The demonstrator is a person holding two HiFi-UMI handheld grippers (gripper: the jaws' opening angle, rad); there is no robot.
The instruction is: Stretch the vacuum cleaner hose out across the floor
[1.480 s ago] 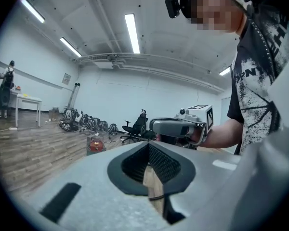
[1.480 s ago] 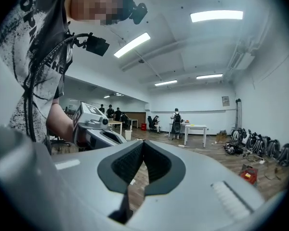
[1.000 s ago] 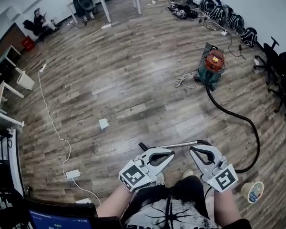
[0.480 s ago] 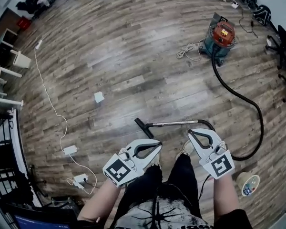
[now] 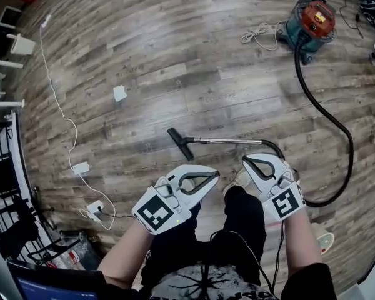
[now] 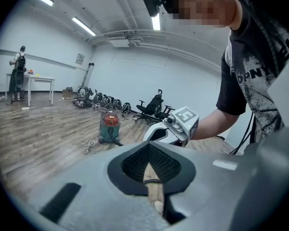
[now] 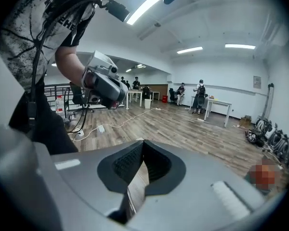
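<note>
on the floor at right, the long black vacuum hose (image 5: 351, 152) curves from the far teal canister vacuum (image 5: 314, 19), its near end hidden behind the white right gripper (image 5: 246, 160); this one and the white left gripper (image 5: 216, 175) have jaws together, empty.

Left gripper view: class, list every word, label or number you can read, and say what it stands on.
"OPNY": white print on the person's black T-shirt, partly cut off.
Wall sign: too small to read.
Marker cube: black-and-white square pattern, no letters.
</note>
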